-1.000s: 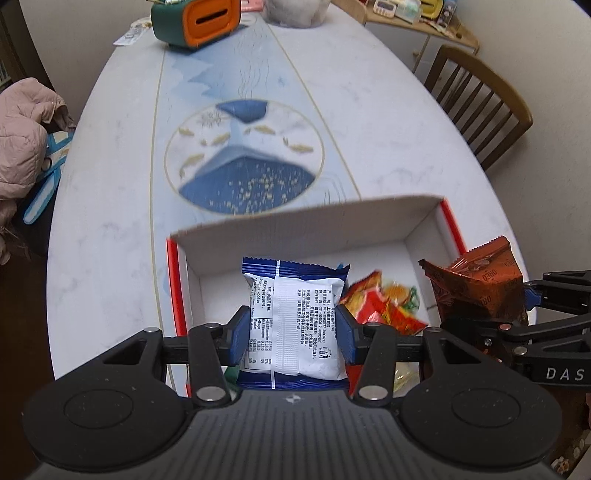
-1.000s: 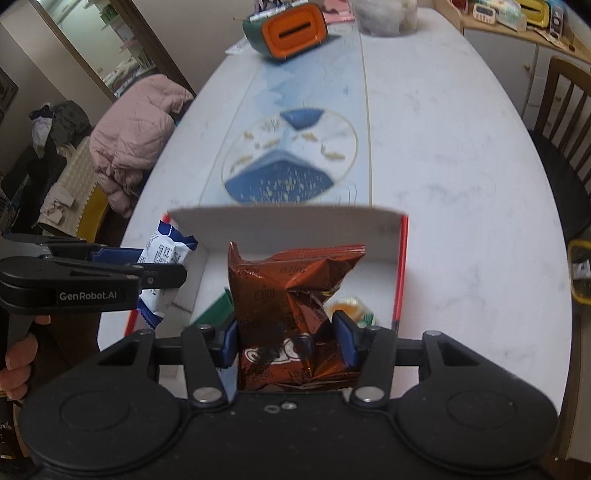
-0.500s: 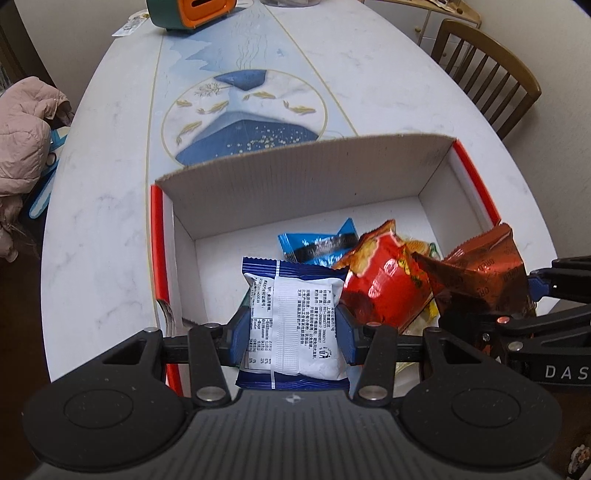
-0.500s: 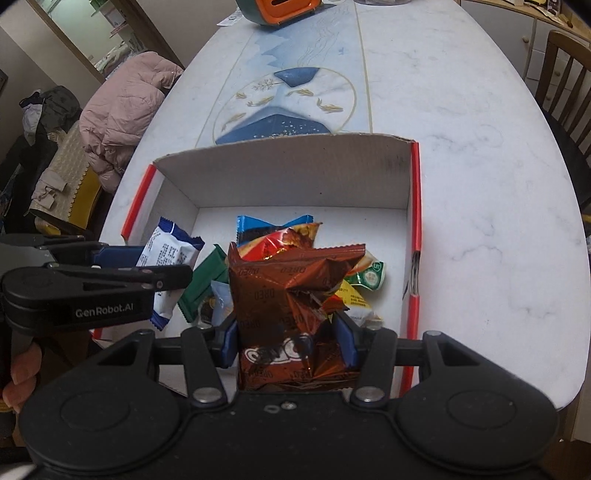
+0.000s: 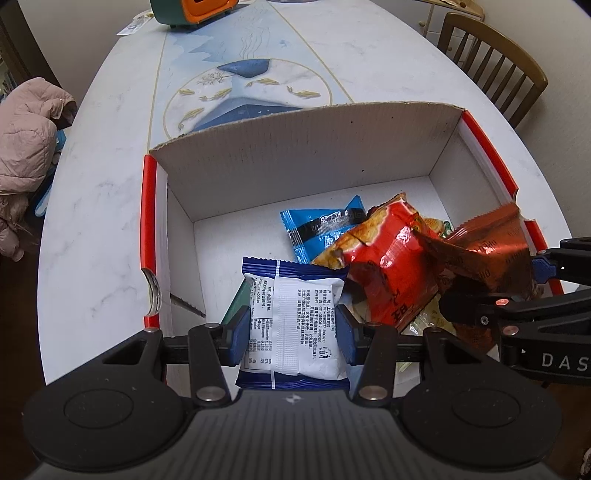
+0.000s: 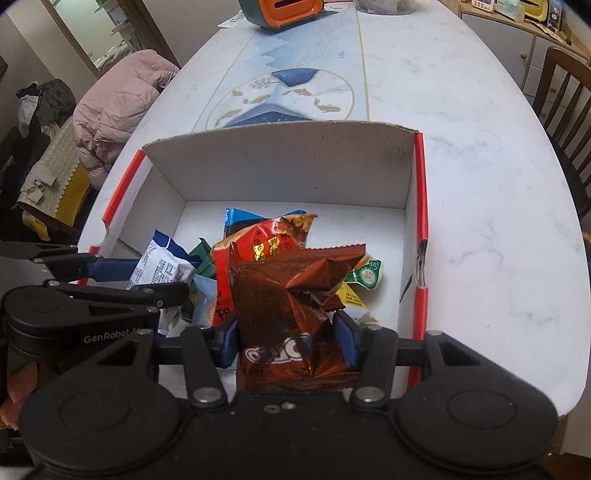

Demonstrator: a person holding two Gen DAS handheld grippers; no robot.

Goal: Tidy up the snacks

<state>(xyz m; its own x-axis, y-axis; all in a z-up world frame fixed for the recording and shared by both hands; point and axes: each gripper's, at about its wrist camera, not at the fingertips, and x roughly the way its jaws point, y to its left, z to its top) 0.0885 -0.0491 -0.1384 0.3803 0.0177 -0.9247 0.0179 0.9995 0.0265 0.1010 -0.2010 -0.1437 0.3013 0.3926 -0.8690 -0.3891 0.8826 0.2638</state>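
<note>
My left gripper (image 5: 291,334) is shut on a white and blue snack packet (image 5: 295,325), held over the near left part of a white cardboard box with red edges (image 5: 295,147). My right gripper (image 6: 286,345) is shut on a brown foil snack packet (image 6: 291,317), held over the near right part of the same box (image 6: 280,166). On the box floor lie a red snack bag (image 5: 388,258), a light blue packet (image 5: 321,229), a green packet (image 6: 202,260) and small green and yellow packets (image 6: 365,275). Each gripper shows in the other's view: the right gripper (image 5: 532,277), the left gripper (image 6: 133,275).
The box stands on a white marble-look table (image 5: 96,229) with a blue printed runner (image 5: 255,81). An orange and green tissue holder (image 6: 284,11) sits at the far end. A wooden chair (image 5: 491,62) stands to the right, a pink jacket (image 6: 122,99) on a seat to the left.
Both grippers have come down and forward over the box with their packets still gripped. More of the box floor and the snacks lying in it now shows.
</note>
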